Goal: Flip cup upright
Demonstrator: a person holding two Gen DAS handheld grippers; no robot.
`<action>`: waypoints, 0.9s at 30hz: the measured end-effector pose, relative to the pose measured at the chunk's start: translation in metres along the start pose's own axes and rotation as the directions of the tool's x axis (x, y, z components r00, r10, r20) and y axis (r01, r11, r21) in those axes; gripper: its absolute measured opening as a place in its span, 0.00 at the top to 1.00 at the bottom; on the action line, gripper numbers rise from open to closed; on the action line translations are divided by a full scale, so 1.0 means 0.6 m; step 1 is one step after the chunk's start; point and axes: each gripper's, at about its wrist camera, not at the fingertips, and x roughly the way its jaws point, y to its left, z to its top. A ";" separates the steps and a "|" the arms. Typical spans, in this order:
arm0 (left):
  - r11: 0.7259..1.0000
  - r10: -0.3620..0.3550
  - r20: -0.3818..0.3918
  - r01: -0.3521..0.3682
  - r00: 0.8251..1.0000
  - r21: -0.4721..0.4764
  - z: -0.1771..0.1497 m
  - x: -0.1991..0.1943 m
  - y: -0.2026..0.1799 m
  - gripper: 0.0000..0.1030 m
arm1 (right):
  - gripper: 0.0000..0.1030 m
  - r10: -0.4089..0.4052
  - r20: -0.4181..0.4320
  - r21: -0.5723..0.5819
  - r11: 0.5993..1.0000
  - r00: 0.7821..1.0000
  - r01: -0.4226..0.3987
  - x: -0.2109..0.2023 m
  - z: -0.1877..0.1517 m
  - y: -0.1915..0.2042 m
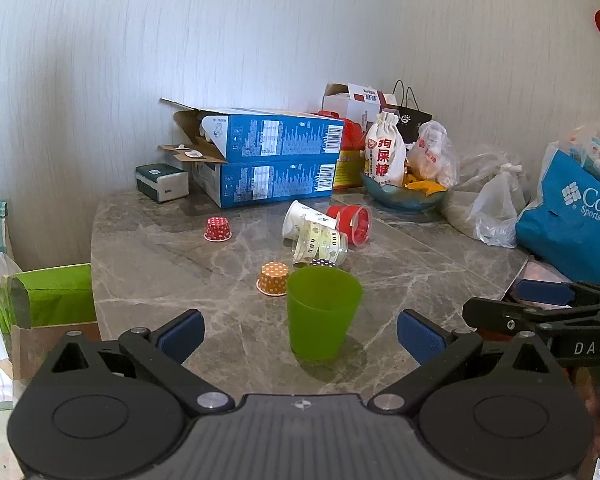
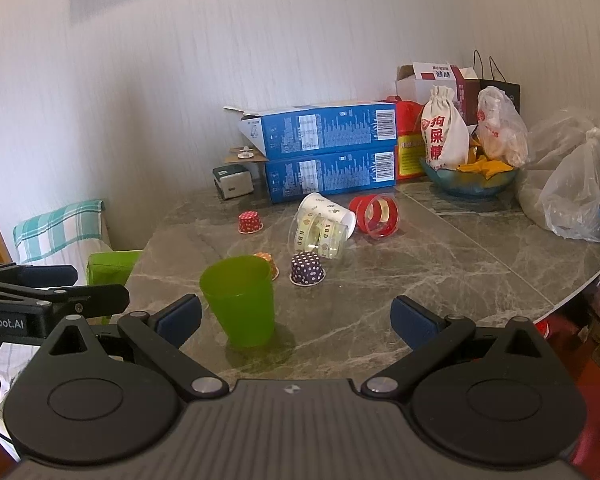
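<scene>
A green plastic cup [image 1: 321,312] stands upright on the marble table [image 1: 160,264], also in the right wrist view [image 2: 241,301]. My left gripper [image 1: 300,336] is open, its fingers either side of the green cup and apart from it. My right gripper [image 2: 296,322] is open and empty, the cup just right of its left finger. Behind lie a white paper cup [image 1: 300,218], a clear patterned cup [image 1: 320,245] and a red cup [image 1: 354,222], all on their sides. Small dotted cups sit upside down: red [image 1: 218,229], orange [image 1: 273,279], purple [image 2: 307,268].
Two stacked blue boxes [image 1: 272,160], a tissue pack [image 1: 162,182], a blue bowl with bags [image 1: 404,194], plastic bags [image 1: 496,208] and a blue Columbia bag [image 1: 572,220] crowd the back and right. The table edge runs left [image 1: 94,280]; a green bag [image 1: 52,296] is below it.
</scene>
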 end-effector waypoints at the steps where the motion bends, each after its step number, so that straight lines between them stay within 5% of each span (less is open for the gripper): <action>1: 1.000 0.000 -0.001 0.000 1.000 0.001 0.000 0.000 -0.001 0.00 | 0.01 0.001 0.000 0.001 1.000 1.000 -0.001 -0.001 0.000 -0.001; 27: 1.000 -0.004 -0.003 0.004 1.000 -0.007 0.001 0.005 -0.002 0.00 | 0.01 0.007 0.007 0.016 1.000 1.000 -0.007 0.006 0.004 -0.005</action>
